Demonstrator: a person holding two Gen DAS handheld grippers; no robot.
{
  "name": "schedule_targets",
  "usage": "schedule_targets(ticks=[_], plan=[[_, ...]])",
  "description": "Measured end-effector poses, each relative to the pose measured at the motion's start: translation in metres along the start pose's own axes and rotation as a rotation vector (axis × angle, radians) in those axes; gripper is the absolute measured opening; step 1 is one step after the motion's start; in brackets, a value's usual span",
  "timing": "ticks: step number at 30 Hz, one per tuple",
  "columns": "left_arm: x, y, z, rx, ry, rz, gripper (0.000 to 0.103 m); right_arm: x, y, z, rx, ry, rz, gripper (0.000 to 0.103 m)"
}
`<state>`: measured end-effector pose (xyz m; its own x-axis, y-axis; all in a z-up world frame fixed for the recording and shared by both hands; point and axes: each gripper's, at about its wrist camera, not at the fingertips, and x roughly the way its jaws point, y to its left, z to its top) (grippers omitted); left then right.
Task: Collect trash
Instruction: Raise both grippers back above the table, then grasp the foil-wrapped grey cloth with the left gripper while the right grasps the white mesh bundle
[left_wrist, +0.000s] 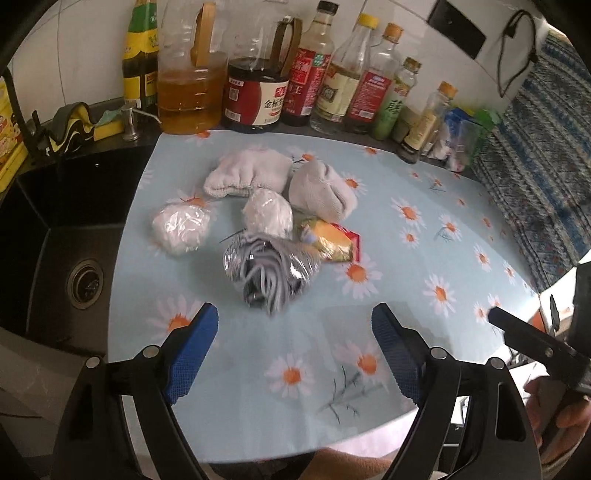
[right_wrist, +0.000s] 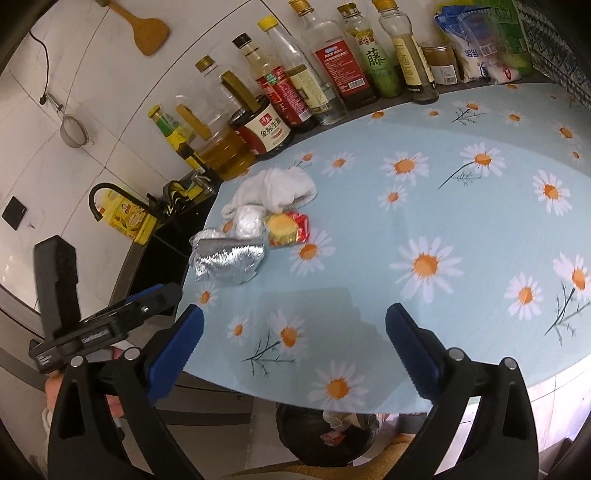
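- Both claws are hanging wide and empty: left gripper (left_wrist: 293, 354), right gripper (right_wrist: 293, 347), probably lining up a grab.
- Trash pile (left_wrist: 258, 221) is sitting mid-tablecloth (left_wrist: 424, 258), just in front of the bottle row (left_wrist: 295, 74).
- Bin (right_wrist: 325, 435) is waiting under the tablecloth's near edge, handy for dropping.

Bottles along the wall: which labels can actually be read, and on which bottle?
"金标生抽": white label of the dark soy sauce jug.
"藤": green-labelled bottle.
"王": red-labelled bottle.
All other bottle labels, the yellow tin and the packets: too small or blurred.
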<state>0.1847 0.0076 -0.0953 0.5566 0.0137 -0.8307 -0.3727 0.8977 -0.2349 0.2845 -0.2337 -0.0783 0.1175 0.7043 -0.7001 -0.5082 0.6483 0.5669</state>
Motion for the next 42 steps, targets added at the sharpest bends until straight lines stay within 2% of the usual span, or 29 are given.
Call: schedule_targets(ticks=[9,12,14,16,20,25,31,42], plan=[[0.039,0.003,0.02,-0.033,0.042,0.047,0.083,0.002,-0.018,0.018,-0.004,0.017,0.01,0.098],[0.048,0.005,0.024,-0.045,0.056,0.058,0.08,0.001,-0.028,0.02,0.017,0.004,0.009,0.098],[0.052,0.005,0.025,-0.037,0.064,0.07,0.072,0.002,-0.035,0.022,0.021,0.004,0.0,0.098],[0.055,0.006,0.027,-0.041,0.067,0.071,0.071,0.002,-0.041,0.022,0.032,0.006,0.002,0.098],[0.059,0.005,0.029,-0.037,0.07,0.063,0.061,0.004,-0.051,0.025,0.04,0.011,-0.005,0.098],[0.054,0.003,0.027,-0.029,0.058,0.045,0.056,0.011,-0.053,0.031,0.034,0.02,0.001,0.098],[0.035,0.006,0.022,-0.041,0.029,0.035,0.056,0.024,-0.043,0.04,-0.004,0.031,0.014,0.098],[-0.002,0.014,0.001,-0.097,-0.007,0.056,0.056,0.063,-0.013,0.069,-0.113,0.069,0.036,0.098]])
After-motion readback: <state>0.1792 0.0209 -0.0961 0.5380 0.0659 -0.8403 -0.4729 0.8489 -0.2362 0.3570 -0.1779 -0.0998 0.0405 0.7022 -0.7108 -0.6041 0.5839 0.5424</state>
